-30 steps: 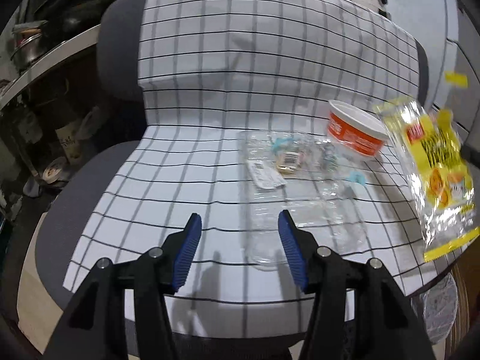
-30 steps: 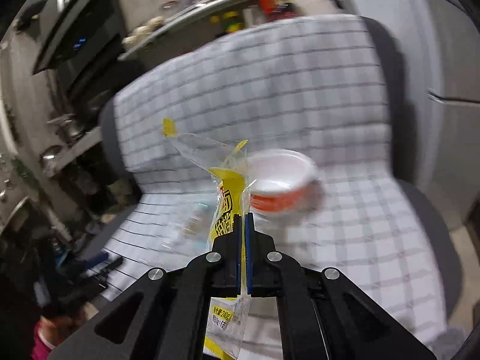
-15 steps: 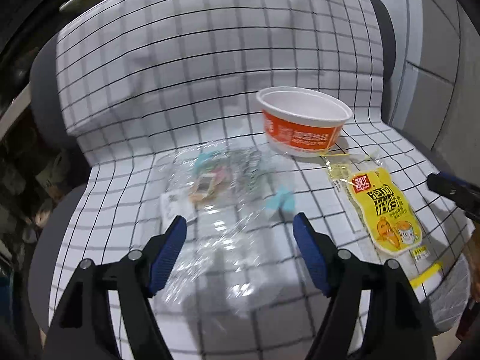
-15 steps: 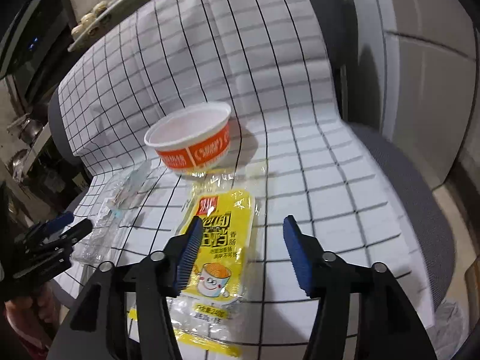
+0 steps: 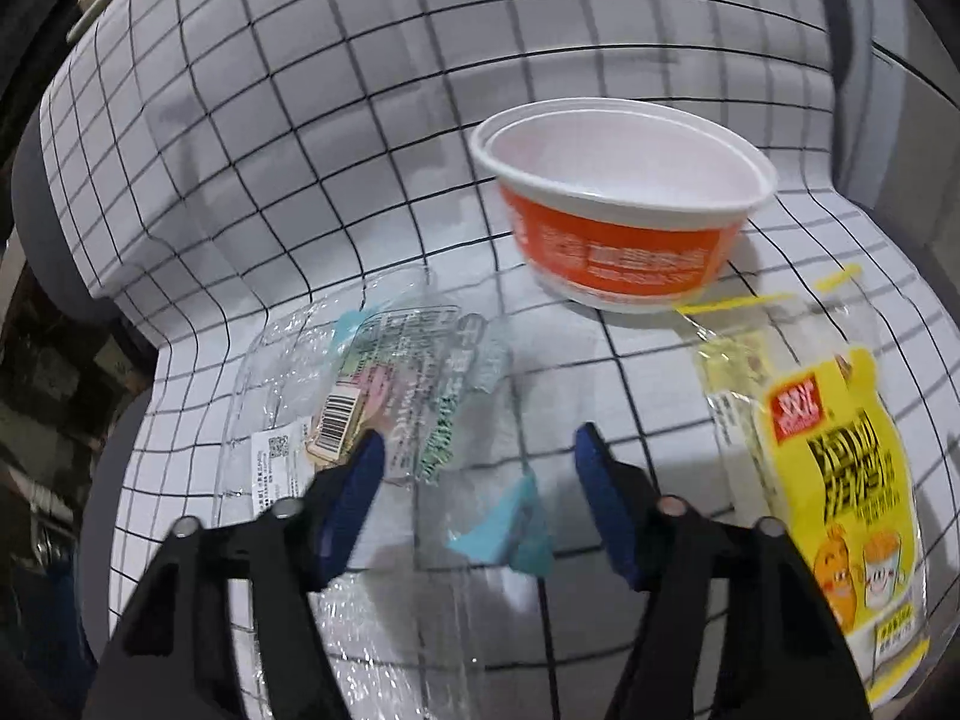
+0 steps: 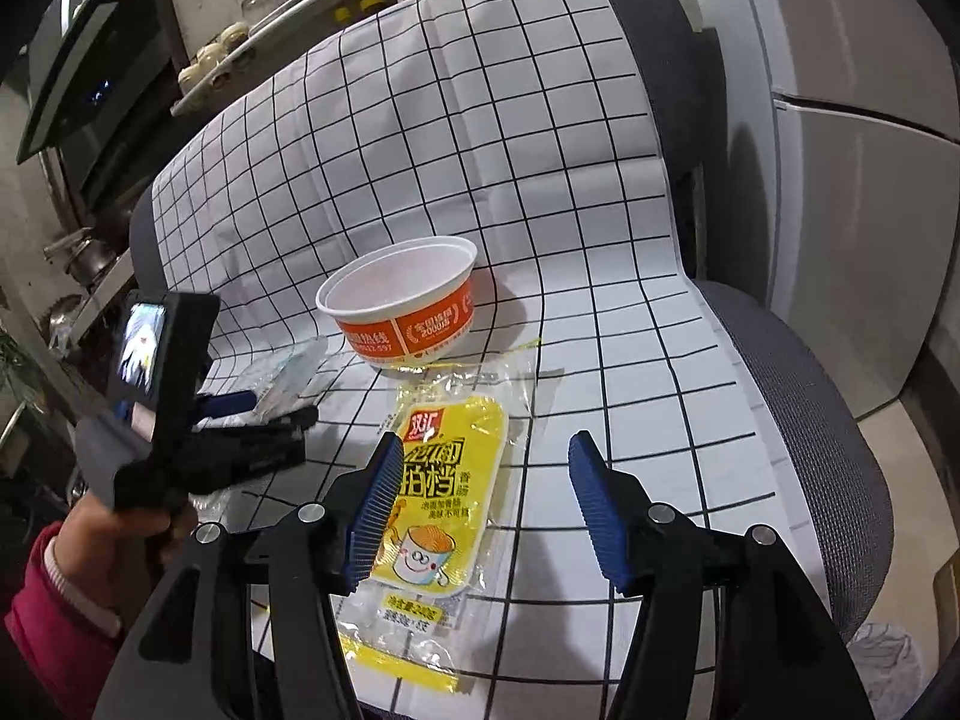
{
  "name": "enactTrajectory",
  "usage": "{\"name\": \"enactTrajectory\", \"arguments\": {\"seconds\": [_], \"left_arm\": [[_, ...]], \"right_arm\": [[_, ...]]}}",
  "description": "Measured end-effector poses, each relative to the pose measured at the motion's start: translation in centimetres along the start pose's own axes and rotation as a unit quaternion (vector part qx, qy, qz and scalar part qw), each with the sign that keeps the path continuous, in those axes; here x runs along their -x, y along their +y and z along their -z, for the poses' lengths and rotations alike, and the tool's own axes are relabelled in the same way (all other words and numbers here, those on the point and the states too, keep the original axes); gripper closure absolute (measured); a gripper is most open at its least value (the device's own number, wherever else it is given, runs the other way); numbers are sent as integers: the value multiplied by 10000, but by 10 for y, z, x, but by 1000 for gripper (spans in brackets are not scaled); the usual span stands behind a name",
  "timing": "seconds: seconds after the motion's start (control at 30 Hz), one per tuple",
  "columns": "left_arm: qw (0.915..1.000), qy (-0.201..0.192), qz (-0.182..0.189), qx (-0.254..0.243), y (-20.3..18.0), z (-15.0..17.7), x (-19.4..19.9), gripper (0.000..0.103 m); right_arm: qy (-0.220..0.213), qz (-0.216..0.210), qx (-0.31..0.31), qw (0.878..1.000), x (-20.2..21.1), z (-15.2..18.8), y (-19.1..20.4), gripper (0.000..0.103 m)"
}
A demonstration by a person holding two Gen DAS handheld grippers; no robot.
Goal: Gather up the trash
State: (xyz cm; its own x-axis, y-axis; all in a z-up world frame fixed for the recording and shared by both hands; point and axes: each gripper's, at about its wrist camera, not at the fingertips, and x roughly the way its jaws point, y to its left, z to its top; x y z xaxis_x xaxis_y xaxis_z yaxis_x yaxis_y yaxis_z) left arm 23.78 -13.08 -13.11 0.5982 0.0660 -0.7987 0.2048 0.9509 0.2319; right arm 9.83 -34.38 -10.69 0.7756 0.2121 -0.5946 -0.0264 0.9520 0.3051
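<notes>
An orange and white paper bowl (image 5: pixel 624 204) stands empty on a chair seat covered by a white checked cloth (image 5: pixel 300 120). A crumpled clear plastic wrapper (image 5: pixel 396 396) with a barcode and blue bits lies to its left. A yellow snack packet (image 5: pixel 840 480) lies flat to its right. My left gripper (image 5: pixel 474 462) is open, low over the clear wrapper. My right gripper (image 6: pixel 480 474) is open and empty just above the yellow packet (image 6: pixel 444 486). The bowl (image 6: pixel 402 306) and my left gripper (image 6: pixel 264 414) also show in the right wrist view.
The chair's grey seat edge (image 6: pixel 798 372) runs along the right, with a pale cabinet (image 6: pixel 870 180) beyond it. Shelves with jars (image 6: pixel 258 36) and a dark appliance (image 6: pixel 78 78) stand behind the chair. A bag-lined bin (image 6: pixel 888 666) sits below the seat at right.
My right gripper has let go of the yellow packet, which now lies flat on the cloth, and has opened wide. My left gripper has moved in closer over the clear wrapper.
</notes>
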Motion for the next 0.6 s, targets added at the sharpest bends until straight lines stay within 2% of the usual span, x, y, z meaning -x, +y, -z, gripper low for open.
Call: {"name": "enactTrajectory", "arguments": {"seconds": [0.03,0.07,0.1,0.2,0.3,0.37,0.47,0.6], "left_arm": [[10000,-35,35,76,3,0,1,60],[9998,-106,86,147,8,0,4,65],[9995,-196,138,195,11,1,9,76],[9958,-727,451,321,24,8,36,101],[9857,-1318,922,505,41,20,75,103],[9729,-1673,1437,697,55,33,103,103],[9533,-2025,2071,859,66,54,134,103],[9331,-2161,2719,935,61,78,153,103]], "right_arm": [[18,-5,14,10000,0,1,0,44],[32,-6,29,10000,0,2,0,45],[32,-6,29,10000,0,2,0,44],[21,-13,62,10000,3,5,3,44],[-23,-8,39,10000,8,7,6,43],[-43,-7,19,10000,11,8,9,38],[24,-11,12,10000,10,13,15,33],[206,69,47,9998,5,22,23,31]]}}
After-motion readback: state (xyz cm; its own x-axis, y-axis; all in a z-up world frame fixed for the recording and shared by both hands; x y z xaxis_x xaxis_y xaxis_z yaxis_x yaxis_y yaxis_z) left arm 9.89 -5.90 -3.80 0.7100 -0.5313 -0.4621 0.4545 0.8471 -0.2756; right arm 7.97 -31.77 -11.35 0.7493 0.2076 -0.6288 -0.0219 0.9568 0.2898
